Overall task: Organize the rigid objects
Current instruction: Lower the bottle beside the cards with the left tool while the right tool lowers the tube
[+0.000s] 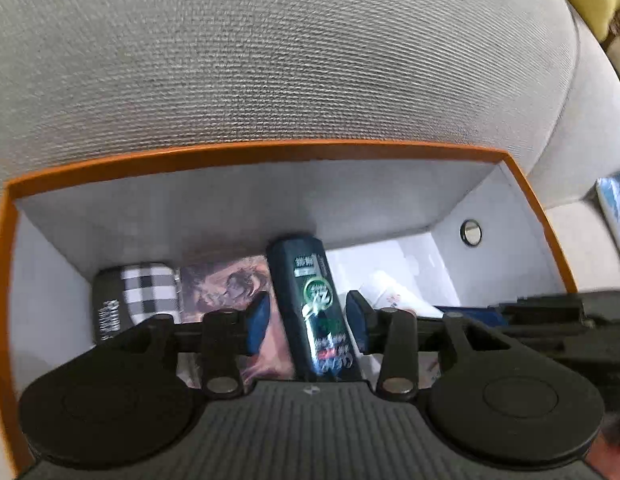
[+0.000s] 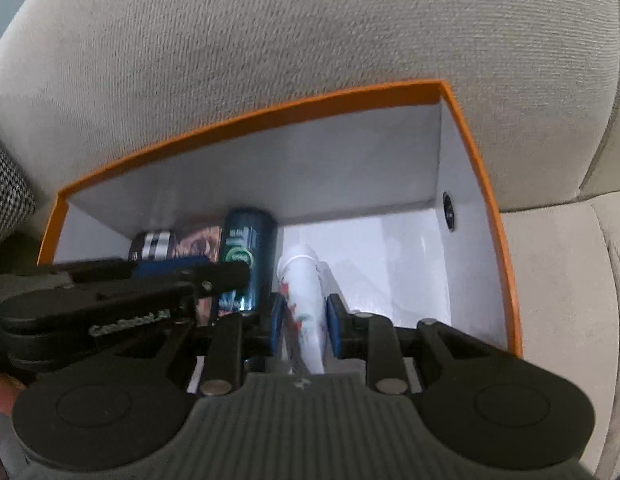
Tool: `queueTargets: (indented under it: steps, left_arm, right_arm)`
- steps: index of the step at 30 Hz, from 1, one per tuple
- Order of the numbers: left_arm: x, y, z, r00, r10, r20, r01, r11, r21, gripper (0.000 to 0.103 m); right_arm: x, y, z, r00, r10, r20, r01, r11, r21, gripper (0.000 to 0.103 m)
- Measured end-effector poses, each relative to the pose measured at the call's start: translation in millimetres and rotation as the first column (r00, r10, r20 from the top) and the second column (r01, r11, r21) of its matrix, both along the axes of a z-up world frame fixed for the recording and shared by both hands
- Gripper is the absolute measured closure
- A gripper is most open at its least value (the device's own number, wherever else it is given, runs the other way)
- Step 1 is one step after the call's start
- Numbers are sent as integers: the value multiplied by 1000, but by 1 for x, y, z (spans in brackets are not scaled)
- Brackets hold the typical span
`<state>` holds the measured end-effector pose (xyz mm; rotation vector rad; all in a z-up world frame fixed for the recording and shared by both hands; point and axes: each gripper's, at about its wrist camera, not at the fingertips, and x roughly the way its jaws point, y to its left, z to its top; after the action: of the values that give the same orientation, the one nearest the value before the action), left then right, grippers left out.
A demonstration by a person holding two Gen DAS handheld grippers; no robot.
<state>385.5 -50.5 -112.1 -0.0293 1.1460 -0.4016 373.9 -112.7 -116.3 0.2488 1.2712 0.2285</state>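
An orange-rimmed white box [image 1: 270,150] [image 2: 270,114] rests against a grey sofa. Inside it a dark green bottle [image 1: 310,288] [image 2: 246,252] lies lengthwise between the blue pads of my left gripper [image 1: 308,320]. A gap shows beside the bottle, so that gripper is open. A white tube with a red print [image 2: 306,300] [image 1: 389,292] lies to the bottle's right, between the pads of my right gripper [image 2: 306,320]. Thin slits show on both sides of the tube, so that gripper is open too. Both grippers reach into the box side by side.
A black-and-white checked item [image 1: 148,288] and a brownish picture card [image 1: 226,284] lie at the box's left end. The right part of the box floor [image 2: 389,256] is bare. The sofa back [image 1: 270,60] rises behind; a houndstooth cloth [image 2: 6,192] lies to the left.
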Motion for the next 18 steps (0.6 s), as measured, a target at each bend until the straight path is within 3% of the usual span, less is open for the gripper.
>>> queueTargets:
  steps: [4, 8, 12, 18]
  left_arm:
    - [-16, 3, 3, 999, -45, -24, 46, 999, 11, 57]
    - [-30, 8, 2, 996, -67, -56, 68, 997, 20, 58]
    - [-37, 6, 0, 992, -90, -85, 92, 995, 22, 58]
    - [-34, 7, -5, 990, -77, -115, 81, 996, 29, 58]
  right_arm:
    - [0, 12, -4, 996, 89, -30, -91, 994, -63, 75]
    - [-4, 27, -10, 979, 194, -68, -202, 969, -140, 62]
    - [-17, 14, -15, 971, 217, -97, -231, 958, -170, 65]
    - [2, 10, -10, 971, 221, -96, -235, 957, -169, 72]
